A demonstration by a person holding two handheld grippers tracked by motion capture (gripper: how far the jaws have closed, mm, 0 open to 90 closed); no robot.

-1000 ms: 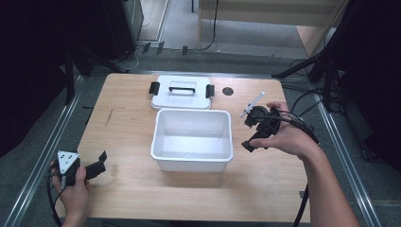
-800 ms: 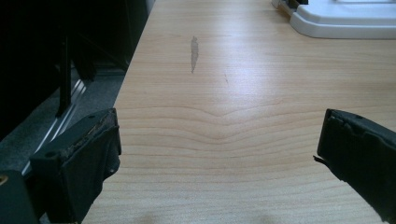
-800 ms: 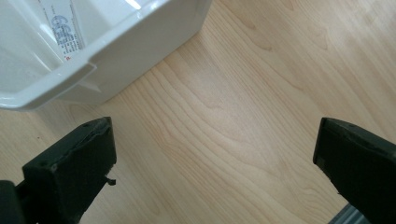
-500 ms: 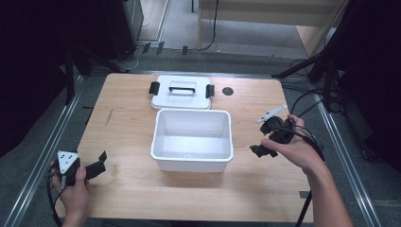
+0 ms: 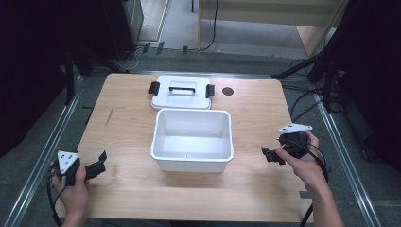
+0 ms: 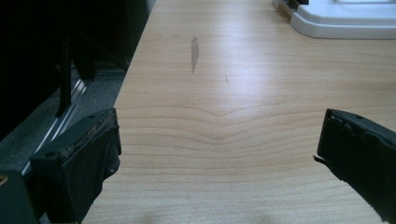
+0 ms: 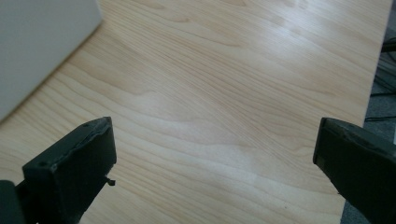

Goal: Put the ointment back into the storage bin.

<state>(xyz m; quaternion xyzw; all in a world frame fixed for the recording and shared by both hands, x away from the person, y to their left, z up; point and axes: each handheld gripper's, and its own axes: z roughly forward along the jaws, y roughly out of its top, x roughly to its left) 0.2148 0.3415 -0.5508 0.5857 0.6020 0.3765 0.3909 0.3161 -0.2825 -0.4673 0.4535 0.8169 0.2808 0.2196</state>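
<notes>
An empty white plastic bin (image 5: 191, 165) stands open in the middle of the wooden table (image 5: 125, 127). Its white lid (image 5: 182, 93), with a black-edged handle and black side clips, lies flat just behind it. My left gripper (image 5: 100, 163) rests open at the near left corner, held in a hand; between its jaws is bare wood (image 6: 219, 140), with the lid's corner (image 6: 345, 21) far ahead. My right gripper (image 5: 274, 149) is open right of the bin, near the table's right edge. Its jaws frame bare wood (image 7: 215, 144), with the bin's wall (image 7: 37, 46) at upper left.
A small black round hole (image 5: 228, 91) sits in the tabletop right of the lid. Metal rails run along both table sides, and cables lie on the floor at the right. A grey scuff (image 6: 194, 51) marks the wood on the left.
My right gripper has come back from beside the bin's far right corner toward the near right of the table. The left gripper has stayed put.
</notes>
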